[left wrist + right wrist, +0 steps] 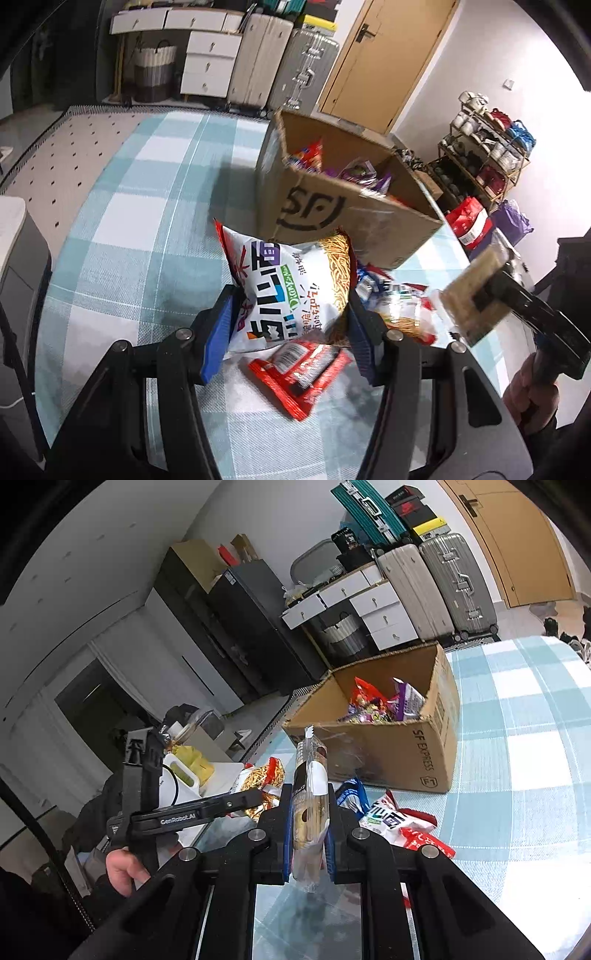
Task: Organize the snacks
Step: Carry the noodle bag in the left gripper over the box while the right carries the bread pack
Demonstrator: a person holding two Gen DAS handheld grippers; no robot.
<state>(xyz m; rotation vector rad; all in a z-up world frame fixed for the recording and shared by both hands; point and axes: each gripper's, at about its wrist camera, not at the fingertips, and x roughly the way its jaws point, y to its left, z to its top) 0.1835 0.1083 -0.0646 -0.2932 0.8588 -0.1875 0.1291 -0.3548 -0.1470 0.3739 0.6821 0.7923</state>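
Snacks sitting partly inside cardboard box (388,753), rest lying loose on checked tablecloth (147,206) at box's 6 o'clock. Left gripper (291,314) clamping white noodle-snack bag (295,288); red packet (299,373) showing beneath only in left view. Right gripper (309,823) pinching slim clear packet (309,805) edge-on. Right view alone showing box print "SF EXPRESS", "GenRobot.AI" on the other gripper's arm.

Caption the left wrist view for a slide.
Left tool grips a white noodle snack bag above the checked tablecloth, facing the open cardboard box.
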